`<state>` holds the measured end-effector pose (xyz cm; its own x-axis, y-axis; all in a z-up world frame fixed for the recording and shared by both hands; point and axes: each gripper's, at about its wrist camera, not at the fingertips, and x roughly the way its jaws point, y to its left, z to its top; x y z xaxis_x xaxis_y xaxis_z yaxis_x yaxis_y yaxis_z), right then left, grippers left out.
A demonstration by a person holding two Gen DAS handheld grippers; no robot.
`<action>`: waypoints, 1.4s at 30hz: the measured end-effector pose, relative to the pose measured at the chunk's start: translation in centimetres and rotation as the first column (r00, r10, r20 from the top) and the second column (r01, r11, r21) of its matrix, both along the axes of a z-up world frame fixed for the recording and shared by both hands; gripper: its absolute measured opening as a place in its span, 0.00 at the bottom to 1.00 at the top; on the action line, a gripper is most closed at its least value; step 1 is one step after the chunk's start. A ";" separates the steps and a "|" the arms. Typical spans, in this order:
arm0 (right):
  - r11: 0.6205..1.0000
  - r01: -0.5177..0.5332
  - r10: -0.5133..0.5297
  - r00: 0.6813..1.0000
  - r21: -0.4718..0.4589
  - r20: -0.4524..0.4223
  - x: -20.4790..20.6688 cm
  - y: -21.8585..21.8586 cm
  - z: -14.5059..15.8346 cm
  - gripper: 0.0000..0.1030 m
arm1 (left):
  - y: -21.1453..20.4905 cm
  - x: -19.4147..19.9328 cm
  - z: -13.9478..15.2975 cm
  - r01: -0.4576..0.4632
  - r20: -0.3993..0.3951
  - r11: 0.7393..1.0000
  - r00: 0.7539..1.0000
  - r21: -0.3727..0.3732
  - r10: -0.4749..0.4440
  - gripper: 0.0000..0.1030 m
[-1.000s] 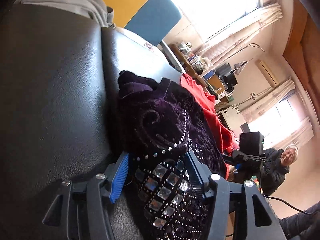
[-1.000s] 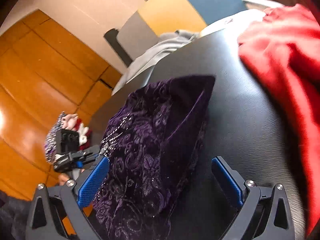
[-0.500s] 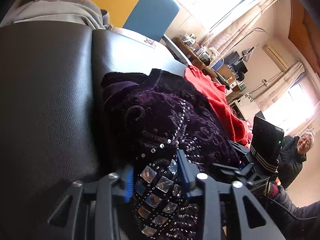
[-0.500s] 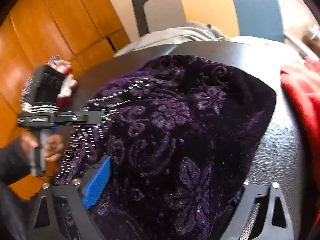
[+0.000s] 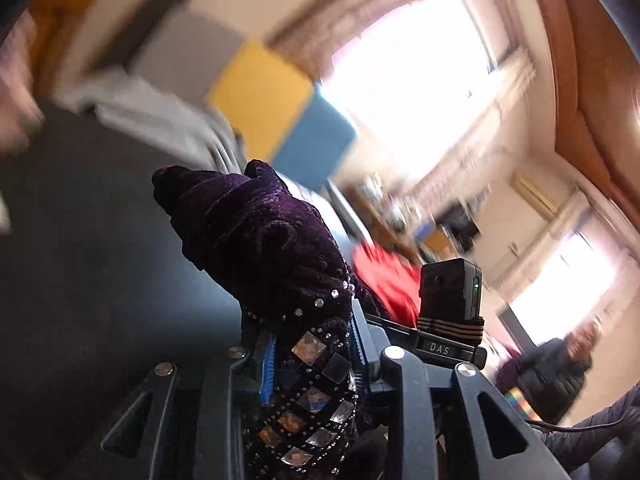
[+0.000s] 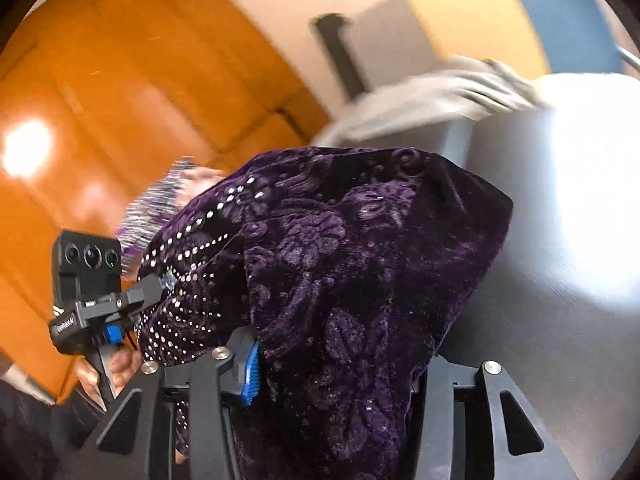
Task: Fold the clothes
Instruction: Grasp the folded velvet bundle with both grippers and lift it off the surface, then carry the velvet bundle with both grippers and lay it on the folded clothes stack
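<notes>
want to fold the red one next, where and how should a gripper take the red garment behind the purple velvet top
Judging from the left wrist view only, take the red garment at its near bunched edge, coming from the front over the black leather surface. It lies in a crumpled heap, its corners hidden behind the purple velvet top, which both grippers now hold.

The only lettering that reads clearly is "DAS", in pale capitals on a small black plate (image 5: 440,347) at about four o'clock in the left wrist view. The plate sits on the mount bar directly under a black camera block (image 5: 450,290) strapped on with striped bands.

In the right wrist view, at about eight o'clock, a white printed word runs along the black mount bar (image 6: 72,320) under the other camera block (image 6: 86,258). It is tilted and too small to make out. No other text, number or sign can be read.
</notes>
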<state>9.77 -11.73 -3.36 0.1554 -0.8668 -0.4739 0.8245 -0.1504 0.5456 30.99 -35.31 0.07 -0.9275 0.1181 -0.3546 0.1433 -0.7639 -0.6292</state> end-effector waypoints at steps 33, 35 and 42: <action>0.877 -0.473 0.382 0.795 -0.087 -0.470 19.9 -35.3 17.6 0.78 | -20.6 20.4 13.4 -0.867 0.090 0.403 0.395 -0.293 0.914 0.39; 0.850 -0.521 0.418 0.760 -0.081 -0.499 20.7 -33.9 17.4 0.78 | -18.7 20.8 15.1 -0.871 0.011 0.345 0.365 -0.349 0.931 0.39; 0.830 -0.556 0.504 0.709 0.049 -0.493 23.4 -33.4 13.7 0.79 | -22.8 14.2 15.2 -0.745 0.132 0.503 0.500 -0.438 0.856 0.45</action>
